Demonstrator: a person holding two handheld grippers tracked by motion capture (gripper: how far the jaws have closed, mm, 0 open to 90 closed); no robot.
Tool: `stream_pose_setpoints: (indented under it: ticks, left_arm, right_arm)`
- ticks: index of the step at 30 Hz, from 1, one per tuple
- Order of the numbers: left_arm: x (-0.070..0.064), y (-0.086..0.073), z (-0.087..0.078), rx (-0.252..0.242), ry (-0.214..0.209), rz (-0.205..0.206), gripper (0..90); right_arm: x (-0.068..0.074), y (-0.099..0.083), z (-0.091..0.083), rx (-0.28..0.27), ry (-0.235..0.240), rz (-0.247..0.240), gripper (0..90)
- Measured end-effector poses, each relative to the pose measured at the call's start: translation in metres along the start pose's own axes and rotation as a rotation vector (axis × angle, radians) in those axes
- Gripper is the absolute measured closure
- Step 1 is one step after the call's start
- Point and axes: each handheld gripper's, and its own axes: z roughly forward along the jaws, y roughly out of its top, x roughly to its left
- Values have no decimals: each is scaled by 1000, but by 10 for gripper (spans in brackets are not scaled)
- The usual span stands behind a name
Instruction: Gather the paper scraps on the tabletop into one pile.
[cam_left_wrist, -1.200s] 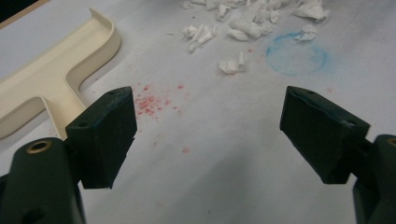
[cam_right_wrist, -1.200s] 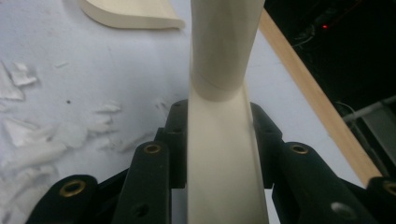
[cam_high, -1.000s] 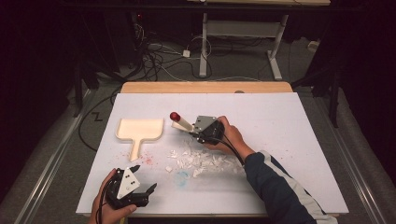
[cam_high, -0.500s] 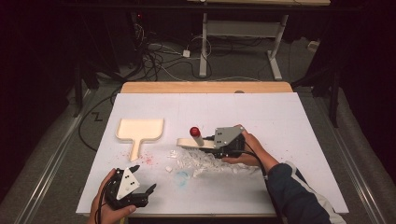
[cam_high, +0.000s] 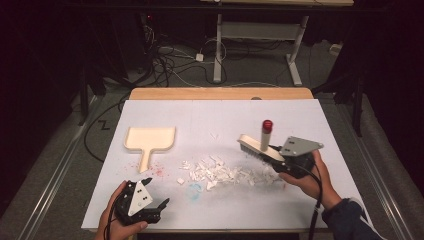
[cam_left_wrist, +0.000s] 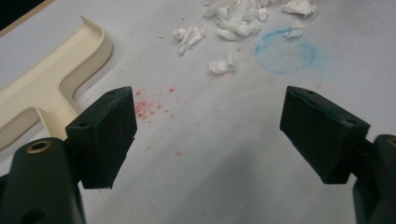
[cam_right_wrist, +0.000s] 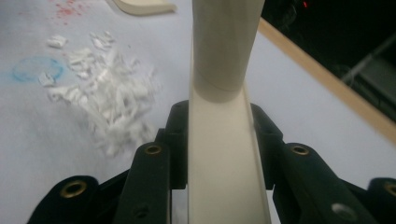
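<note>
The brush (cam_high: 255, 145) is cream, with a dark strip of bristles along its underside and a red cap on the end of its round handle. The handle stands nearly upright while the head tilts down to the table (cam_high: 320, 120), held from the right. White paper scraps (cam_high: 220, 172) lie in a loose, spread-out heap just left of and below the bristles. A cream dustpan (cam_high: 149, 140) lies flat, well to the left of the brush, beyond the scraps.

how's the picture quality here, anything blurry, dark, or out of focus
High view: table brightly lit, surroundings almost black. Right gripper view: brush handle close up and soft, paper scraps smeared by blur. Left gripper view: jaws sharp, dustpan and blue ring slightly soft.
</note>
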Motion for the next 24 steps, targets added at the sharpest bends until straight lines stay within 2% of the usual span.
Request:
stream_pose_setpoints:
  ticks: [1, 2, 3, 5, 6, 7, 10, 12, 13, 14, 16, 18, 19, 20, 23, 24]
  left_arm:
    - [0, 0, 0, 1, 1, -1, 178]
    - [0, 0, 1, 3, 2, 0, 178]
    - [-2, 1, 1, 6, -4, 15, 178]
    - [-4, 2, 2, 11, -5, 34, 178]
    - [-4, 2, 2, 11, -5, 34, 177]
    - [-5, 3, 4, 14, -12, 47, 178]
    - [-5, 4, 6, 19, -15, 53, 177]
    - [-5, 4, 7, 17, -20, 48, 177]
    - [-5, 6, 8, 19, -23, 53, 177]
    - [-5, 6, 9, 18, -24, 52, 177]
    - [-5, 7, 9, 18, -27, 52, 177]
    - [-5, 7, 10, 17, -28, 51, 178]
    - [-4, 7, 10, 16, -29, 50, 178]
    - [-4, 7, 10, 14, -31, 47, 178]
    - [-4, 7, 9, 11, -32, 46, 177]
    - [-4, 7, 9, 11, -30, 49, 177]
  right_arm:
    - [0, 0, 0, 0, 0, 0, 680]
    - [0, -8, -5, 15, -34, 17, 680]
    - [0, -25, -14, 24, -76, 59, 680]
    - [-1, -37, -22, 6, -99, 122, 680]
    - [-1, -37, -22, 6, -99, 122, 680]
    - [1, -46, -28, 17, -180, 147, 680]
    - [4, -57, -28, 43, -248, 169, 680]
    - [7, -61, -21, 77, -239, 221, 680]
    - [10, -62, -17, 66, -229, 234, 680]
    - [14, -60, -15, 70, -219, 236, 679]
    - [26, -54, -8, 85, -228, 209, 678]
    - [36, -49, -1, 87, -200, 224, 674]
    - [36, -49, -1, 87, -200, 224, 674]
    - [48, -43, 8, 97, -204, 195, 664]
    - [60, -33, 19, 55, -189, 200, 668]
    - [60, -33, 19, 55, -189, 200, 668]
